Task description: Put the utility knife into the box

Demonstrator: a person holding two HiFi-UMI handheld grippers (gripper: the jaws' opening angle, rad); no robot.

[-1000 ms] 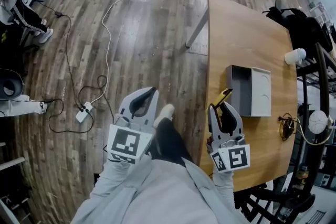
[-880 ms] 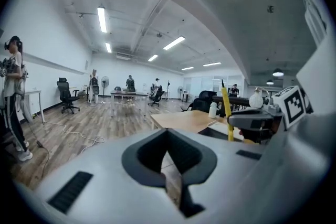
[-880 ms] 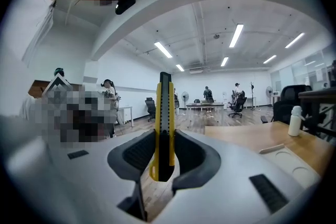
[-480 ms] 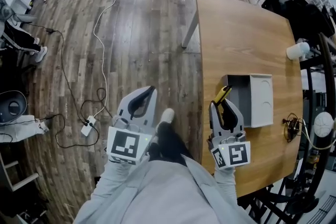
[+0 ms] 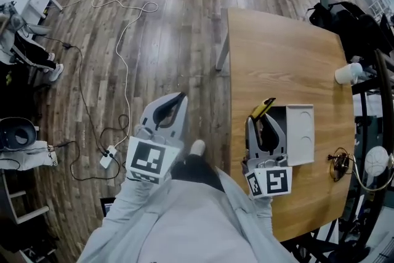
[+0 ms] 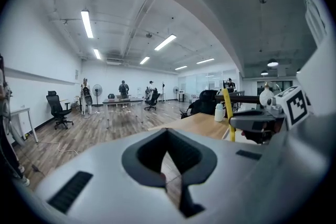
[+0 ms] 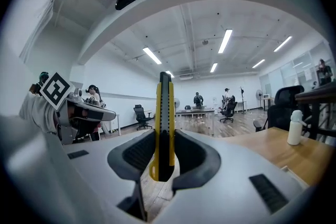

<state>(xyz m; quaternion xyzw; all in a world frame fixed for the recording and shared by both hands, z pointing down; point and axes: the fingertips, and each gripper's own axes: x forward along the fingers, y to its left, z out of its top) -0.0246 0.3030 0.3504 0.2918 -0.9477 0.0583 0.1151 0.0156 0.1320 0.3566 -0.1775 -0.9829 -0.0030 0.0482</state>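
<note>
Behind the right tongs (image 5: pixel 266 123), half-hidden box (image 5: pixel 300 135)

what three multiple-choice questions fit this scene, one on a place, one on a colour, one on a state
1. Where does the box stand?
A. on the floor
B. on the wooden table
C. on a chair

2. What colour is the utility knife?
A. yellow and black
B. red
C. all green

3. How are the right tongs?
A. open and empty
B. out of view
C. shut on the utility knife

Answers:
1 B, the head view shows the box resting on the tabletop.
2 A, the right gripper view shows a yellow body with a black strip down it.
3 C, both pads press on the knife's sides in the right gripper view.
</note>
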